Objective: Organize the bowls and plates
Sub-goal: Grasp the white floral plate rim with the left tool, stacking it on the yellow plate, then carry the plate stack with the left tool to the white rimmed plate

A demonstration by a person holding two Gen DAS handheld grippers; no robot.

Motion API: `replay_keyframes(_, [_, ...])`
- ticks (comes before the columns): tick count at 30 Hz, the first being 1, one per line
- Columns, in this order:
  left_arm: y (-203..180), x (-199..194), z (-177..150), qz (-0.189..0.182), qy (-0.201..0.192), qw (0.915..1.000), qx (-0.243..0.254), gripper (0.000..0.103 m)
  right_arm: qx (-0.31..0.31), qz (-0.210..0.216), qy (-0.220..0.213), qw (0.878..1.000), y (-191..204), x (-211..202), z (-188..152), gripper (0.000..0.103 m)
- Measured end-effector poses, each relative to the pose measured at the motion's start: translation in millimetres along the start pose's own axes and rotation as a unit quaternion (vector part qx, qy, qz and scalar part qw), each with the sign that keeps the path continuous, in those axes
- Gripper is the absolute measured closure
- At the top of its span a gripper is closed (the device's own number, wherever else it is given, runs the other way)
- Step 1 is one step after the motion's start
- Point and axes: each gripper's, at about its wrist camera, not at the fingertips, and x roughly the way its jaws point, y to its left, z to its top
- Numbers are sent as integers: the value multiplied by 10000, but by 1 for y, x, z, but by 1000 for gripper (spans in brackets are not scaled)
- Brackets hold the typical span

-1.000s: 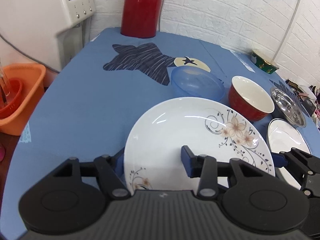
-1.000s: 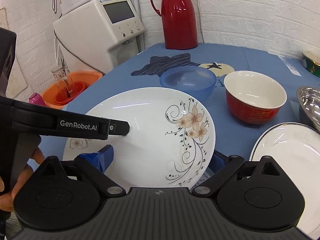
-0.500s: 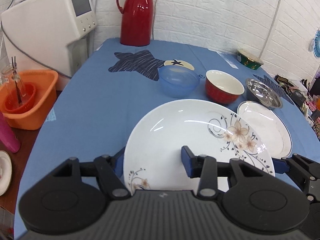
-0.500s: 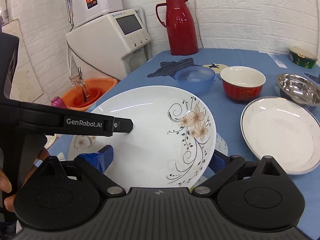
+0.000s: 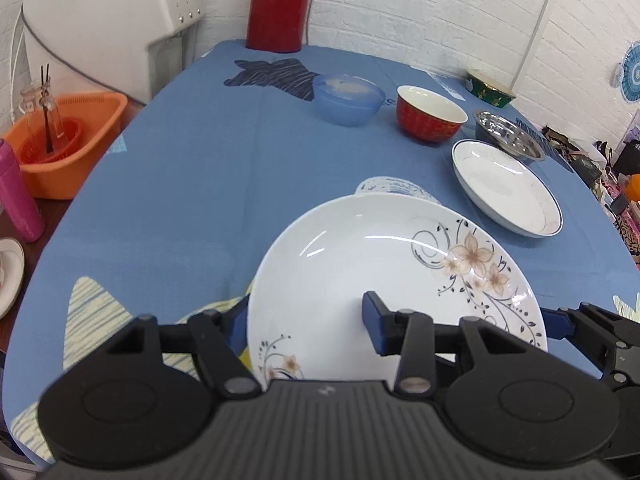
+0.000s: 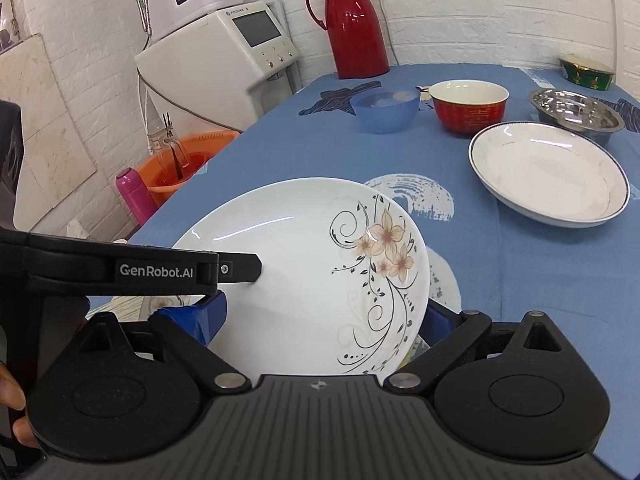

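A white floral plate (image 5: pixel 360 264) (image 6: pixel 304 240) hangs above the near end of the blue table (image 5: pixel 180 180). My left gripper (image 5: pixel 304 320) is shut on its left rim, one finger on top and one below. My right gripper (image 6: pixel 320 316) is shut on its right rim; its blue fingertip (image 5: pixel 558 322) shows in the left wrist view. On the table's right side lies a white plate with a dark rim (image 5: pixel 508 188) (image 6: pixel 548 172). Behind that stand a blue bowl (image 5: pixel 346 98) (image 6: pixel 384 110), a red bowl (image 5: pixel 430 118) (image 6: pixel 468 106) and a steel bowl (image 5: pixel 508 134) (image 6: pixel 576 114).
A red thermos (image 5: pixel 276 4) stands at the table's far end and a green bowl (image 6: pixel 586 72) at the far right. Left of the table are a white dispenser (image 6: pixel 216 60), an orange basin (image 5: pixel 68 140) and a pink bottle (image 5: pixel 16 196). A hand (image 6: pixel 12 396) grips the left tool.
Both grippers carried the floral plate back toward the near end of the table. The bowls and the rimmed plate now lie farther ahead, and more of the tablecloth shows under the plate.
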Motion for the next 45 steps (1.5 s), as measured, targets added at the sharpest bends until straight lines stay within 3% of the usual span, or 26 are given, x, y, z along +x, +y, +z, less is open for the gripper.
replay_keyframes(7, [7,7,-9,-122,-39,9999,-61,56,-59,37,-40,10000,1,4,-7,17])
replay_keyframes(12, [13,4,-11,-354,-140,9991,-201,39,-210,-76,-115,9997,3,0,-10,19])
replay_keyframes(17, [5,-13,-7,-240,-543,9981,131,33,-340,-327,-294,9985,5,-3,-9,19])
replay_keyframes(22, [-2,-15,-4,-252,-588,9977,222,31,-244,-357,-601,9973,-3,-15,-5,18])
replay_keyframes(33, [-19,-14,-3,-341,-561,9975,249,31,155,-228,-611,9977,-24,-25,-10,18])
replay_keyframes(45, [-50,2,12,-284,-386,9977,486,31,986,-524,-770,9908,-89,-38,-12,18])
